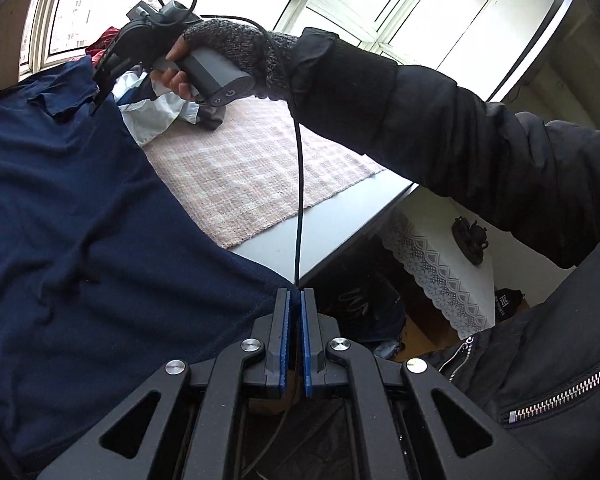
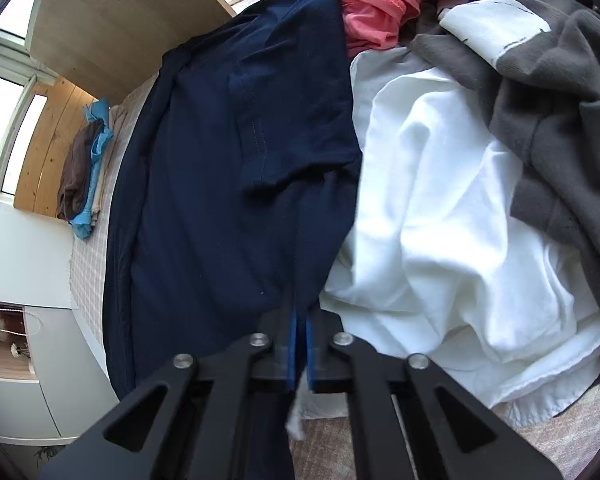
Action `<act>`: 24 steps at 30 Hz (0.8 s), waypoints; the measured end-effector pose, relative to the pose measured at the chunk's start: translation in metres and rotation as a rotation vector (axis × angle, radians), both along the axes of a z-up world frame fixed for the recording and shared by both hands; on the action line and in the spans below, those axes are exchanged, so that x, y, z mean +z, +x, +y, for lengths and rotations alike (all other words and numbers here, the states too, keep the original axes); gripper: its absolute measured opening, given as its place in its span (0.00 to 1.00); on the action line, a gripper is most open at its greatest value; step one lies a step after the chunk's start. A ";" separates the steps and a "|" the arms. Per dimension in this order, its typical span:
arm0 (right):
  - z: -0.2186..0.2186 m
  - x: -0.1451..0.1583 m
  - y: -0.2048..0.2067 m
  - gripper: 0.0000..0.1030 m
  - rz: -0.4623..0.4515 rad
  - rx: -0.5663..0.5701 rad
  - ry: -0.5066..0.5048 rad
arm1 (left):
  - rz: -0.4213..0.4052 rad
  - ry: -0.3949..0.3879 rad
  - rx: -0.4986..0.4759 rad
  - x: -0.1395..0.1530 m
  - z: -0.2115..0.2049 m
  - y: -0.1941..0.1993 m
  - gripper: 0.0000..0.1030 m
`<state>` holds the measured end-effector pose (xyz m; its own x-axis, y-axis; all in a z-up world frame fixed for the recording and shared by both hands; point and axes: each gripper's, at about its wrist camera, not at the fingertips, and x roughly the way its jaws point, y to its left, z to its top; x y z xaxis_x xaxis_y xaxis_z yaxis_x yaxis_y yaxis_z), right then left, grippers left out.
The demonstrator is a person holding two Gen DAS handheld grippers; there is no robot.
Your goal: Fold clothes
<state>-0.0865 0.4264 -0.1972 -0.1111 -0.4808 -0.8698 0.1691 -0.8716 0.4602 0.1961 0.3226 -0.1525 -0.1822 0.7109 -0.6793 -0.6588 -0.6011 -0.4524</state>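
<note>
A navy shirt (image 1: 80, 220) lies spread over the pink checked cloth (image 1: 244, 172) on the counter (image 1: 340, 216), beside a heap of clothes — white garment (image 2: 440, 220), grey garment (image 2: 560, 120) and coral one (image 2: 380, 4). The left tool (image 1: 296, 300) is pinched onto the shirt's corner at the counter edge — the right tool (image 2: 300, 320), held by a gloved hand (image 1: 228, 56), is likewise clamped on navy fabric near the sleeve.
</note>
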 end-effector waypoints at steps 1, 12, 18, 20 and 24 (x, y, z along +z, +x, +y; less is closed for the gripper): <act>0.000 0.001 0.001 0.03 0.011 -0.001 0.022 | -0.006 -0.004 -0.002 0.002 0.001 0.002 0.04; -0.005 0.011 0.006 0.03 0.125 -0.001 0.235 | -0.053 -0.054 -0.046 -0.045 0.021 0.004 0.04; -0.003 0.024 0.012 0.23 0.051 0.058 0.254 | 0.000 -0.037 -0.028 -0.024 0.013 0.006 0.04; 0.009 0.045 0.015 0.25 0.074 0.059 0.190 | 0.010 -0.028 -0.018 -0.017 0.005 0.009 0.04; 0.037 0.076 -0.020 0.51 0.136 -0.024 0.044 | 0.001 0.003 0.038 -0.007 -0.015 0.008 0.04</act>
